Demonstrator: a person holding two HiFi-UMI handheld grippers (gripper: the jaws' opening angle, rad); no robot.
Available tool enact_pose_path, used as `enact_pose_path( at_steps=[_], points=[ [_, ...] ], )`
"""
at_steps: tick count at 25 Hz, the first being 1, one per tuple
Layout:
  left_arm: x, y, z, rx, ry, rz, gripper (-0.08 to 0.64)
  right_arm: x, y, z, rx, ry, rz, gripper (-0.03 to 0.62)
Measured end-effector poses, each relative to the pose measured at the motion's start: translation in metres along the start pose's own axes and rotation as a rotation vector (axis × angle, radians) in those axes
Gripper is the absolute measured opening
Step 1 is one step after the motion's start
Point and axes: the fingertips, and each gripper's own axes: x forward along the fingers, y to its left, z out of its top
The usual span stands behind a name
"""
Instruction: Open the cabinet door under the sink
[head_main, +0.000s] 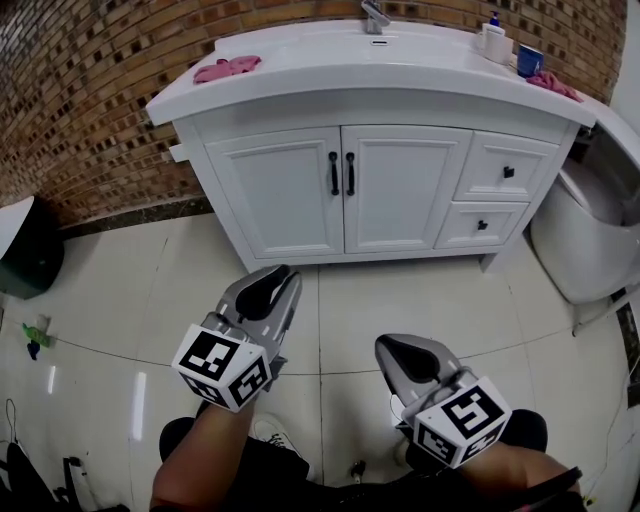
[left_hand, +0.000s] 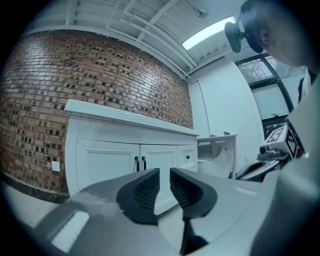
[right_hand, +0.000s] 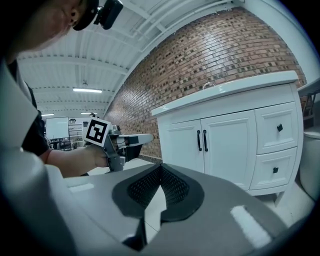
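Observation:
The white vanity under the sink (head_main: 370, 95) has two doors, the left door (head_main: 285, 190) and the right door (head_main: 400, 185), both closed. Their black handles (head_main: 342, 173) stand side by side at the middle seam. My left gripper (head_main: 283, 272) hovers over the floor tiles in front of the left door, well short of it; its jaws (left_hand: 165, 172) stand apart with nothing between them. My right gripper (head_main: 385, 345) hangs further back and to the right, its tips (right_hand: 160, 167) meeting, empty. In the right gripper view the handles (right_hand: 201, 140) are plain to see.
Two drawers (head_main: 505, 170) sit right of the doors. A toilet (head_main: 590, 230) stands at the far right, a dark bin (head_main: 25, 250) at the left. On the countertop lie a pink cloth (head_main: 225, 68) and a blue cup (head_main: 529, 60). Brick wall behind.

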Motion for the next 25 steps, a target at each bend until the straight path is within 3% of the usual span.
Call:
enact_pose_path(
  at_steps=[6,17,23,25],
  points=[
    [0.045,0.015,0.000,0.014,0.017,0.001,0.080,0.010,-0.022,0.004,0.033,0.001,-0.026,0.008],
    [0.117,0.066,-0.009,0.007,0.038,0.074,0.118,0.024,-0.067,0.000,0.100,0.018,-0.064,0.008],
    [0.156,0.077,-0.005,0.066,0.023,0.082,0.121,0.035,-0.082,-0.001,0.118,0.031,-0.049,0.008],
    [0.167,0.080,-0.005,0.054,0.014,0.082,0.121,0.038,-0.087,0.000,0.114,0.029,-0.049,0.008]
  ],
)
